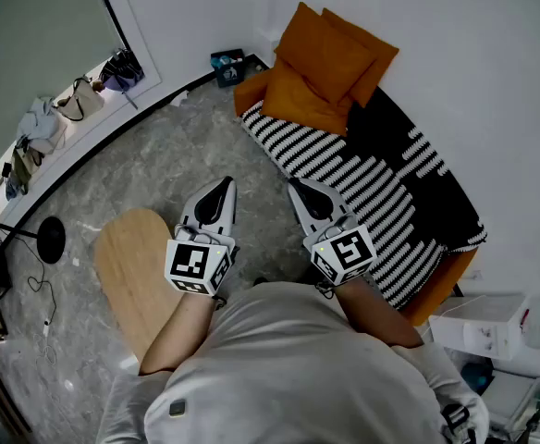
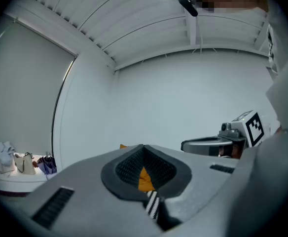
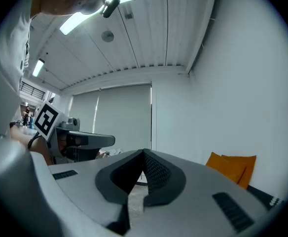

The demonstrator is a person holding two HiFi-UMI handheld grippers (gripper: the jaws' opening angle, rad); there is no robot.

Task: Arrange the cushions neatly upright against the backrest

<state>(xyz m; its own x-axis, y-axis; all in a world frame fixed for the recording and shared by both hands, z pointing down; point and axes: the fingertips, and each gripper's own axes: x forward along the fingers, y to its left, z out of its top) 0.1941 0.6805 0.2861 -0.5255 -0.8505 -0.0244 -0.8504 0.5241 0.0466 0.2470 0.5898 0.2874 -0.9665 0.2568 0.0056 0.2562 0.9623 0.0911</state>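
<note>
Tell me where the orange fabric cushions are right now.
The orange fabric cushions are upper centre-right in the head view, piled at the far end of the black-and-white striped sofa, against the white wall.

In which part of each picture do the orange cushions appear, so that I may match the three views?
Head view: orange cushions at top centre, on the sofa, at its far end.
Left gripper view: only a small orange sliver low at centre.
Right gripper view: lower right, against the white wall.
Shared landmark: the white wall behind them.
</note>
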